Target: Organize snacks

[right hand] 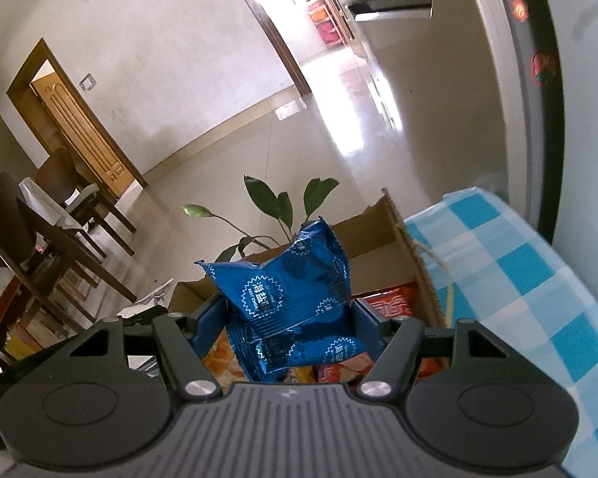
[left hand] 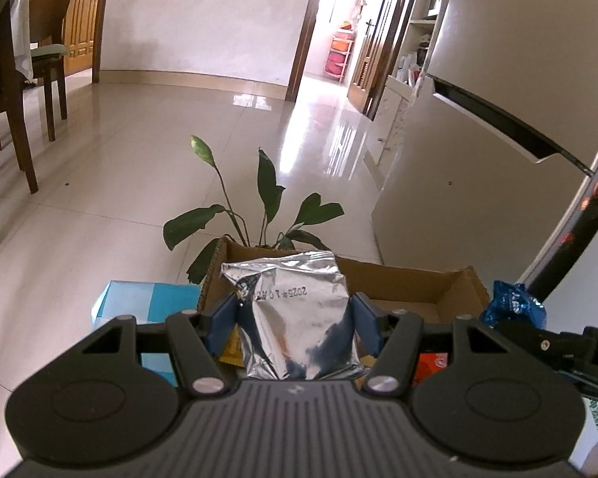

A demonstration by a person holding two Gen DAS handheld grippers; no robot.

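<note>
At the bottom centre of the left wrist view, our left gripper (left hand: 295, 318) is clamped on a silver foil packet (left hand: 295, 314), its blue pads pressing both sides. The packet stands upright in mid-frame, in front of an open cardboard box (left hand: 398, 283), with a leafy plant (left hand: 267, 207) behind the box. A light blue box (left hand: 139, 298) sits at lower left.

In the right wrist view, our right gripper (right hand: 289, 318) is closed around a blue snack packet (right hand: 291, 298), held upright at centre frame over the same cardboard box (right hand: 378, 235). Red and orange wrappers (right hand: 390, 302) lie below, probably inside the box. A blue checked cloth (right hand: 518, 279) fills the right side.
</note>
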